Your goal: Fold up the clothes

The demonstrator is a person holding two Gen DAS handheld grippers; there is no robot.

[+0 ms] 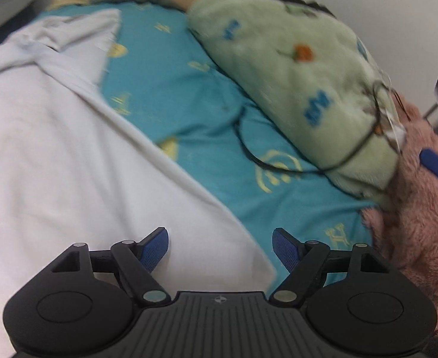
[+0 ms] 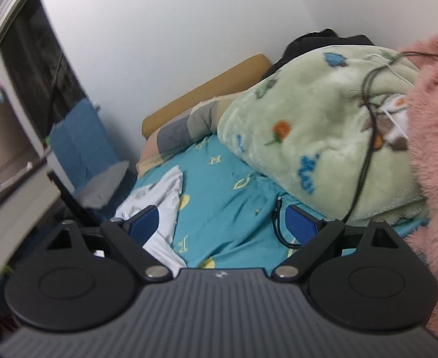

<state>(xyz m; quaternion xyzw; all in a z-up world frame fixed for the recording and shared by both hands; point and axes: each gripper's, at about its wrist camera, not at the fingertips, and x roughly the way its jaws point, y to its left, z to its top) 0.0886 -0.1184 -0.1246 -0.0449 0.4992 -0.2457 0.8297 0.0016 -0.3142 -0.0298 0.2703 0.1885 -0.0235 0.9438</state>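
Left gripper: jaws wide apart, nothing between them, hanging over the white shirt. Right gripper: jaws also spread wide, empty, above the sheet.

The shirt lies spread on the bed, filling the left half of the left wrist view; its edge runs diagonally across the sheet, and a bunched part with a sleeve sits at the far end. In the right wrist view only its far portion shows, beside and partly behind the left finger.

Surface: teal sheet with yellow print, mildly wrinkled. A green blanket with printed figures is heaped to the right of the shirt, well apart from it. A pink fluffy blanket touches the green one on its right. A black cable runs off the green blanket onto the sheet; its end lies near the right gripper's right finger.

Room: white walls, tan headboard, pillow at the head of the bed, dark window at left, blue fabric under it. Both views are motion-blurred.
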